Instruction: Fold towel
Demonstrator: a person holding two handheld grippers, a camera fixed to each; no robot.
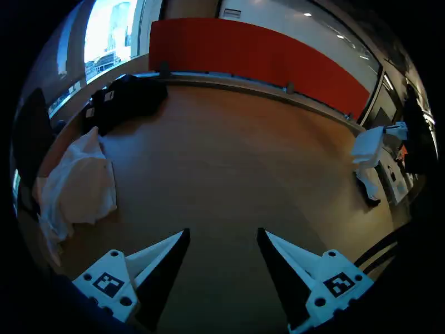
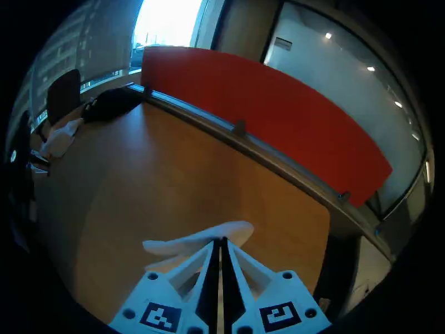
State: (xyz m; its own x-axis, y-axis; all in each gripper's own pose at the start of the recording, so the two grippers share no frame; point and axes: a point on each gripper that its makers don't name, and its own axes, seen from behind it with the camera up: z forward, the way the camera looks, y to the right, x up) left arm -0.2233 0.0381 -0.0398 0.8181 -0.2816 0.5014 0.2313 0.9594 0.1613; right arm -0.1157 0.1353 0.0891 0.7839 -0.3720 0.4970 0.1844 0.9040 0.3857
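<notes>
Pinching a towel (image 2: 233, 228) over the table (image 2: 167, 178), the right gripper (image 2: 221, 241) is seemingly starting the spread — the left gripper (image 1: 223, 232) is hanging agape, needing a corner next.

Left gripper (image 1: 222, 239) hovers, fingers parted, over a brown wooden table (image 1: 233, 156); a crumpled white towel (image 1: 78, 189) lies left, red partition panel (image 1: 256, 55) behind.

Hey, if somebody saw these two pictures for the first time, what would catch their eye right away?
The red divider along the far edge of the wooden table stands out first. Next comes the right hand-held gripper, shut on a white towel at the bottom of the right gripper view. In the left gripper view, a crumpled pale cloth heap lies at the table's left edge, near a black bag.
</notes>
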